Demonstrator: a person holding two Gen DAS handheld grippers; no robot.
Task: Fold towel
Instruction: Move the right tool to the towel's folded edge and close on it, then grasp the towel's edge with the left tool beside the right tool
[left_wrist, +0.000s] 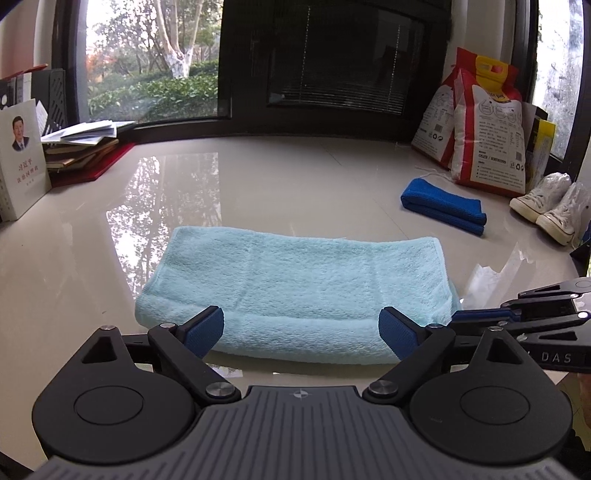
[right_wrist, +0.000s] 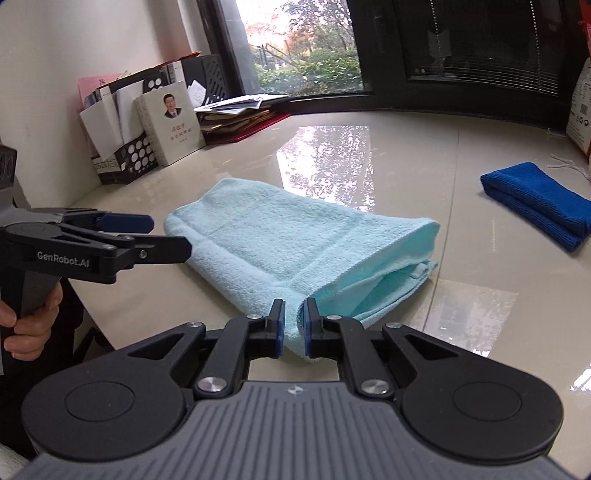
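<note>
— Fingers first: where do they stand?

— Right gripper (right_wrist: 294, 325) has its blue pads pressed together on the near corner of the light blue towel (right_wrist: 295, 236), the terry pinched between them. Left gripper (left_wrist: 301, 328) is spread wide, its ribbed blue pads (left_wrist: 397, 332) apart over the towel's near folded edge, pressing on nothing.

— And the towel itself?

— Folded into a thick, fluffy oblong, lying flat on the glossy cream table (left_wrist: 92, 266). From the right wrist view its right end gapes, showing the stacked layers and a hemmed edge inside. The near long side is a rounded fold.

— Room around it?

— Bare tabletop on the far side of the towel and to its left, shiny with window reflections. Well apart to the right lies a folded dark blue cloth (left_wrist: 443, 206), flatter and finer in weave. Beyond that, printed plastic bags (left_wrist: 487, 133) lean at the window, with white canvas sneakers (left_wrist: 546, 206) just beside them.

— Left side?

— A white book (right_wrist: 171, 122) standing upright, a black perforated file rack (right_wrist: 125, 155) stuffed with papers, and a loose stack of books (left_wrist: 81, 147), all along the table's far left edge.
</note>
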